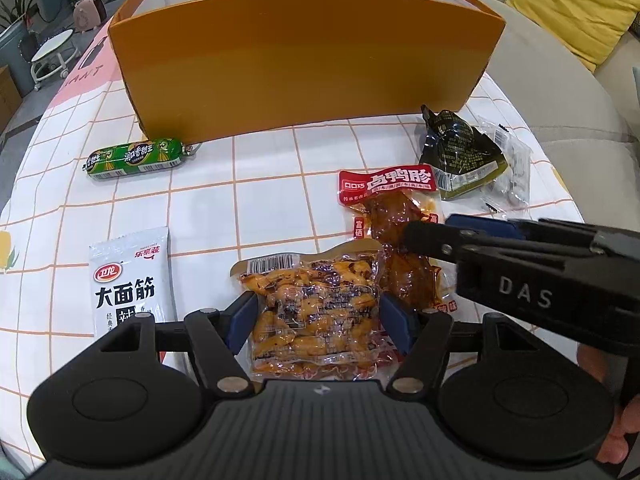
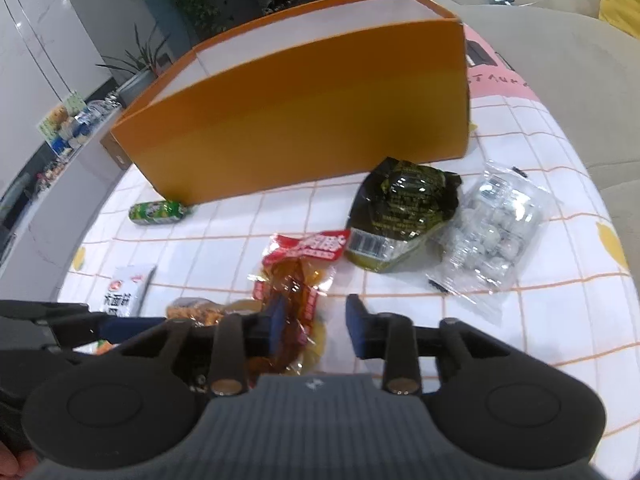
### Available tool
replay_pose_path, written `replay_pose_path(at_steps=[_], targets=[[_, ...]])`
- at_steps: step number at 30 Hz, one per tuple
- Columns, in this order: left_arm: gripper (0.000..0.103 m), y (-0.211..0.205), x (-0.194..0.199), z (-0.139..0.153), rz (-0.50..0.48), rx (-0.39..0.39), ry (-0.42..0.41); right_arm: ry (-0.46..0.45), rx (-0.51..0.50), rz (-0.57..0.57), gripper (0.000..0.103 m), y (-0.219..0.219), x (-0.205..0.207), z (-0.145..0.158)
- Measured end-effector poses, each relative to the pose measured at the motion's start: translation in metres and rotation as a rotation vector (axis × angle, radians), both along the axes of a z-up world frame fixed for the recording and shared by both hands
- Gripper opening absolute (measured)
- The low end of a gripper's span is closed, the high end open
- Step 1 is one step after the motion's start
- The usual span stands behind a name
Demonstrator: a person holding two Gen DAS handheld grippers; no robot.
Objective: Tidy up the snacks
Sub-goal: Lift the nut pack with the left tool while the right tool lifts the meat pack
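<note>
Directly between the spread fingers of the left claw [image 1: 318, 322] lies the clear pack of yellow snacks [image 1: 316, 312] on the worktop [image 1: 260, 200], its long axis running away from the claw toward the orange box [image 1: 304, 64]. Just to its right, the right claw [image 2: 312, 330], also spread, straddles the red-labelled brown pack [image 2: 294, 284], so each claw is nearest its own pack.

Both views bright, even indoor light, seemingly from overhead. Soft shadow under orange box [image 1: 304, 76] along its near base; box face darkens toward 3 o'clock in right wrist view. Glare on green sausage [image 1: 136, 159], black-green pouch [image 2: 400, 208] and clear candy bag [image 2: 494, 236]. Left wrist view sharp; print on white packet [image 1: 130, 280] legible. Right wrist view softer, slight motion blur. Strong fisheye bend, dark corners at edges; tablecloth [image 1: 280, 184] grid lines curve.
</note>
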State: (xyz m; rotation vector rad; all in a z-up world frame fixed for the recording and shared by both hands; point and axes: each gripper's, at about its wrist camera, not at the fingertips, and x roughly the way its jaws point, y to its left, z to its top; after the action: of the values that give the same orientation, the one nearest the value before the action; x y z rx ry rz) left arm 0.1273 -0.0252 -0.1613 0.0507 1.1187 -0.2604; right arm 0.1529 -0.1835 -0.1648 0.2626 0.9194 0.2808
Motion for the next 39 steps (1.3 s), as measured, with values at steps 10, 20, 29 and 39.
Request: replay_pose_path(at_steps=[10,20,29,39], targets=[[0.077,-0.001,0.001,-0.001,-0.015,-0.002,-0.011,-0.033,0.053,0.041,0.037,0.011,0.012,-0.01],[0.077,0.0,0.003,-0.001,-0.011,-0.007,-0.013,-0.073,0.034,0.05,0.02,0.012,0.008,-0.007],[0.076,0.023,0.005,0.006,0.089,-0.054,0.002,-0.131,0.02,0.055,0.0,0.009,-0.007,0.018],[0.076,0.028,-0.003,0.047,0.101,-0.058,-0.124,-0.202,-0.059,0.036,0.0,0.01,-0.025,0.054]])
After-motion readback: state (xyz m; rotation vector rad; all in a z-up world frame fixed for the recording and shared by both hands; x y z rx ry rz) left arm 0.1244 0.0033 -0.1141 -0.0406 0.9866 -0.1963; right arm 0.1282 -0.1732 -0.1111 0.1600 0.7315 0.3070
